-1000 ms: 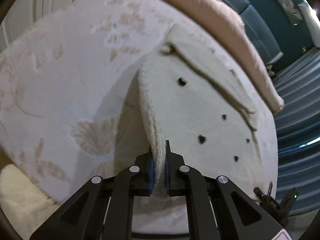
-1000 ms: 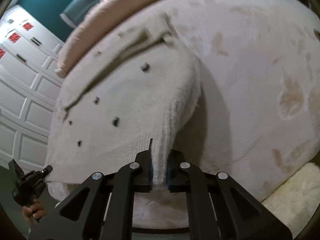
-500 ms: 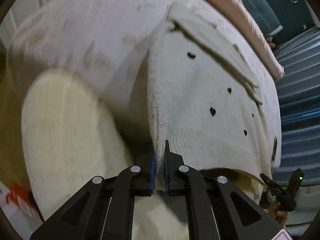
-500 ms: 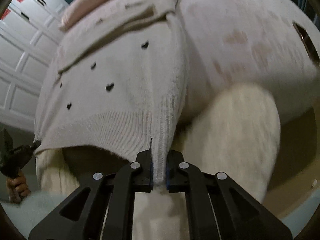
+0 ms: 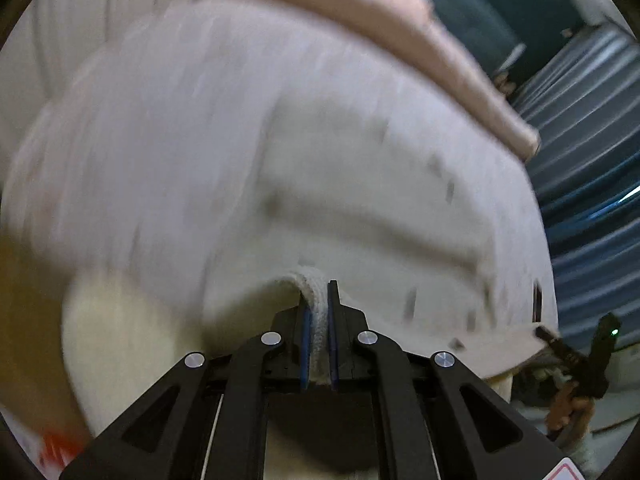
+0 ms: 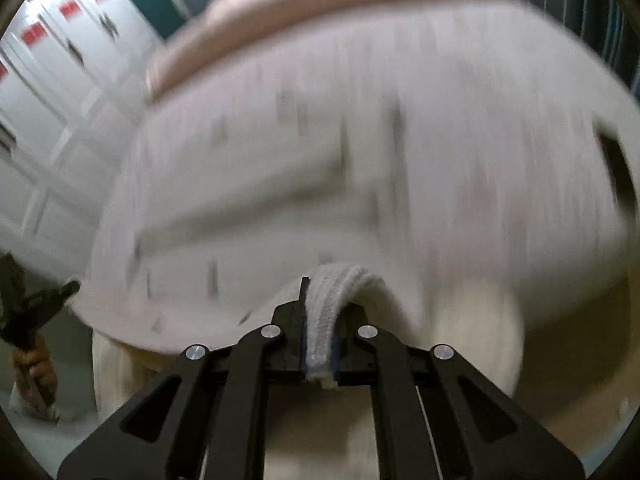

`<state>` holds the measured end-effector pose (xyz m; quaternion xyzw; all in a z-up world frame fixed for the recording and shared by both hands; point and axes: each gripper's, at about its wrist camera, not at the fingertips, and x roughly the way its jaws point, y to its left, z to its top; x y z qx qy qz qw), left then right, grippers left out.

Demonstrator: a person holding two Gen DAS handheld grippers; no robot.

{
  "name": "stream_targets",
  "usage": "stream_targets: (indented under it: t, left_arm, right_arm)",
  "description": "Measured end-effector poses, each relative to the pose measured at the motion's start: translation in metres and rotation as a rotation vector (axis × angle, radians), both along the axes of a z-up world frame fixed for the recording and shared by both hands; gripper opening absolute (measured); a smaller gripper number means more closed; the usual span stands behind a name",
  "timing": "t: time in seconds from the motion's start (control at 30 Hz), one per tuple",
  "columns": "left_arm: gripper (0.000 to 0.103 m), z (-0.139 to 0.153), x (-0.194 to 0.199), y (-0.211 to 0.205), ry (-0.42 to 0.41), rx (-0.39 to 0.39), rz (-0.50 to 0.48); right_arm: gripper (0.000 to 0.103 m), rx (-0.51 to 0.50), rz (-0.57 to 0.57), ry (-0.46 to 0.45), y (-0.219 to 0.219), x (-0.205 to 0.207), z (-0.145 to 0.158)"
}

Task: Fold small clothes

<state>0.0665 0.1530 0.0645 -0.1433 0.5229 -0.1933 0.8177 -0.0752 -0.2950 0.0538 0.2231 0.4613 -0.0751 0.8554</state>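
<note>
- Left hand-held gripper (image 5: 318,312) and right hand-held gripper (image 6: 320,320) each clench a hem corner of the cream sweater (image 5: 360,184), likely to carry the hem over for a fold.

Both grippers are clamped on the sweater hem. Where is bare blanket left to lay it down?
Left gripper and right gripper pinch the cream sweater. Bare pale blanket lies on its left-gripper side, bordered by the pink pillow beyond; more shows past the right gripper. The pillow edge is crowded. Blur hides detail.
</note>
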Motion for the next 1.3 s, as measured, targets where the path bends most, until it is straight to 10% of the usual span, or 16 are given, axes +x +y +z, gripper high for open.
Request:
stream_targets:
  t: [0.13,0.27,0.37,0.43,0.57,0.77,0.97,1.0,1.07,1.3]
  left_arm:
    - [0.012,0.029,0.101,-0.033,-0.201,-0.066,0.08]
    - [0.032,0.038,0.154,-0.049,-0.215,0.004,0.273]
    - [0.069,0.065,0.149,-0.025,-0.275,-0.098,0.378]
    - [0.085,0.077,0.134,-0.009,-0.324,-0.101,0.441]
    - [0.085,0.057,0.11,0.013,-0.289,-0.031,0.414]
    - [0.085,-0.054,0.079,0.0,-0.038,0.066,0.314]
    - [0.083,-0.096,0.114,-0.027,0.028,0.052,0.231]
    - [0.076,-0.102,0.115,-0.031,0.06,0.054,0.22]
    - [0.013,-0.126,0.123,-0.031,0.168,0.021,0.169]
    - [0.008,-0.126,0.064,0.01,0.174,-0.035,0.181]
  right_arm:
    - [0.01,0.04,-0.112,-0.19,-0.054,0.112,0.02]
    - [0.018,0.059,-0.279,-0.27,-0.074,0.152,0.037]
    - [0.084,-0.04,-0.364,-0.473,-0.06,0.12,0.071]
    - [0.089,-0.129,-0.372,-0.545,-0.055,0.098,0.082]
    - [0.089,-0.151,-0.333,-0.414,-0.052,0.072,0.051]
    - [0.087,-0.019,-0.388,-0.057,-0.051,0.03,-0.068]
    - [0.087,0.083,-0.424,0.006,-0.05,0.028,-0.097]
    - [0.087,0.075,-0.426,0.011,-0.051,0.03,-0.093]
    - [0.087,0.077,-0.443,0.008,-0.055,0.036,-0.092]
    - [0.087,0.069,-0.44,-0.024,-0.065,0.035,-0.087]
